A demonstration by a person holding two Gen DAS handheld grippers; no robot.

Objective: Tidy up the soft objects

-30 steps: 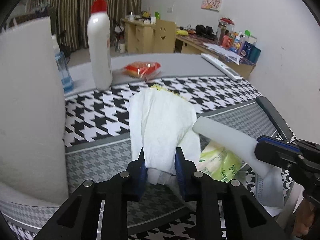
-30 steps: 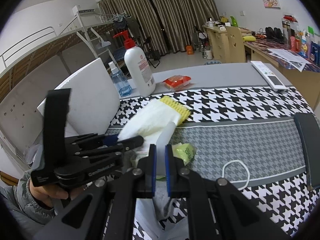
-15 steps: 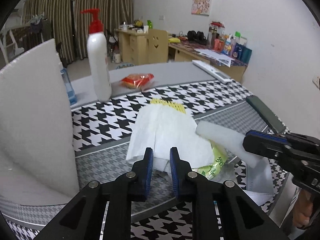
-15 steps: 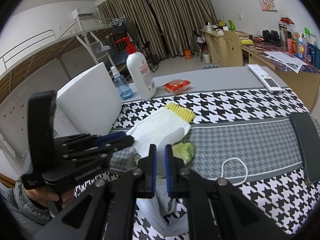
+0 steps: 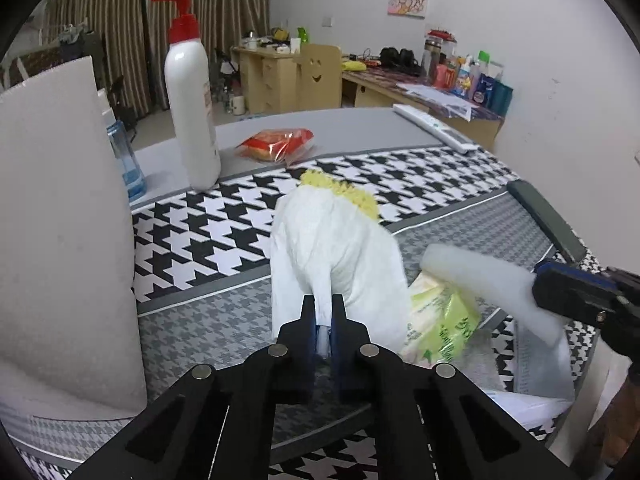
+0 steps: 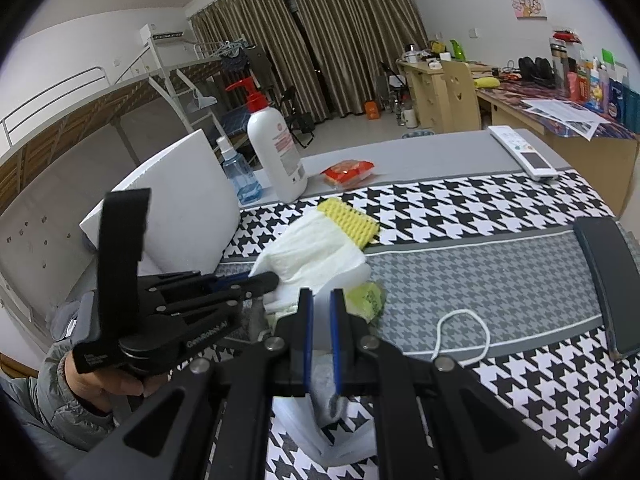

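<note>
White cloth [image 5: 336,256] lay bunched on the houndstooth table [image 5: 208,224], over a yellow sponge [image 5: 344,192]; from my left wrist camera, my left claw [image 5: 323,320] was pinched tight on the cloth's near edge. Beside it sat a green packet [image 5: 444,320], and my right claw [image 5: 560,292] gripped a white foam strip [image 5: 480,276]. From my right wrist camera, that claw [image 6: 320,320] was clamped on the strip [image 6: 320,312], with the cloth [image 6: 316,248] ahead, its near end in my left claw [image 6: 264,280].
</note>
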